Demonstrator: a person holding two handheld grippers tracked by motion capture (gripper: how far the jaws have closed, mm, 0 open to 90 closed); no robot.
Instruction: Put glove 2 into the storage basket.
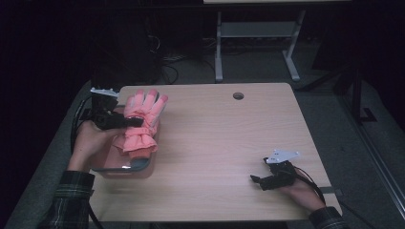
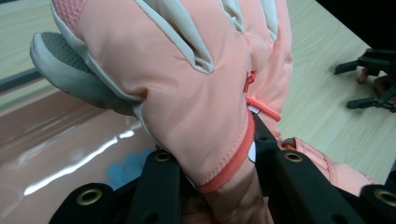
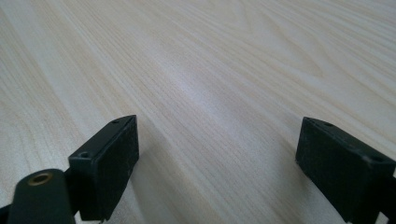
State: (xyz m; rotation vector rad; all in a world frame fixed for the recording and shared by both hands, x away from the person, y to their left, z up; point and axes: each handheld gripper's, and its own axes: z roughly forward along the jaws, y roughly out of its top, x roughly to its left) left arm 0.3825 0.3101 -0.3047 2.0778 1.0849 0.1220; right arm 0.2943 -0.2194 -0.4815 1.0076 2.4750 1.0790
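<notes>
Light wood table point(image 1: 215, 143) w/ a round cable hole point(image 1: 238, 96) near the far edge, well beyond the right gripper point(image 1: 257, 182) and off to the right of the left gripper point(image 1: 133, 120). White desk frame point(image 1: 258, 29) on the floor further back, tangle of cables point(image 1: 167, 62) behind the left one.

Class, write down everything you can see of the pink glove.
The glove is a padded, salmon-pink winter glove with pale grey strips between the fingers, a grey textured thumb and an orange band above a gathered cuff. Its fabric looks smooth and quilted. The left gripper is shut on it near the wrist, holding it over a pink tray at the table's left edge, fingers pointing away from the person.
</notes>
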